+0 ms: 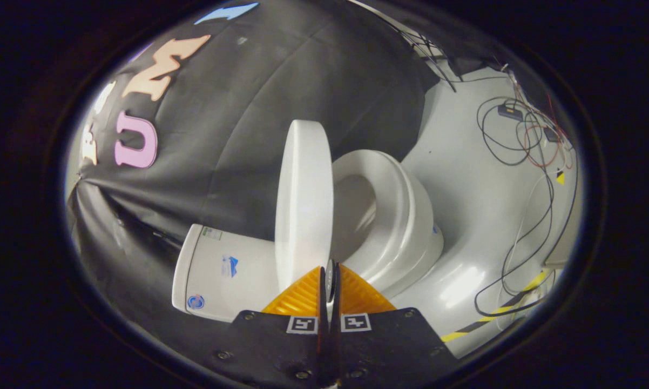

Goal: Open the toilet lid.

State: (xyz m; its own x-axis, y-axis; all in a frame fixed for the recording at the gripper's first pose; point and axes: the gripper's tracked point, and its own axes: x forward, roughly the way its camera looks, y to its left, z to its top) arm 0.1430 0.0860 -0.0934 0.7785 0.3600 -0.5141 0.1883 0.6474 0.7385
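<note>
1. The gripper (329, 273) holds the foreground, its two fingers drawn together on the thin rim of the toilet lid (303, 200), which sits pinched between them.
2. Just ahead of the fingers, toward 12 o'clock, the lid stands raised nearly on edge, well clear of the seat (394, 216). The lift looks largely done.
3. The lid appears to be rigid, glossy moulded plastic: likely light, stiff and slippery. A narrow edge grip could slide, so the free rim opposite the hinge seems the right place to hold it.
4. At 1 o'clock from the fingers, the seat rings the open bowl; at 10 o'clock lies the white tank (222, 270), with stickers on it.
5. Beyond the toilet, a pale, shiny floor (465, 162) spreads toward 2 o'clock, crossed by loose cables (519, 135) and striped tape (497, 313).
6. Black cloth (303, 81) closes the booth at the back, from 10 to 12 o'clock.
</note>
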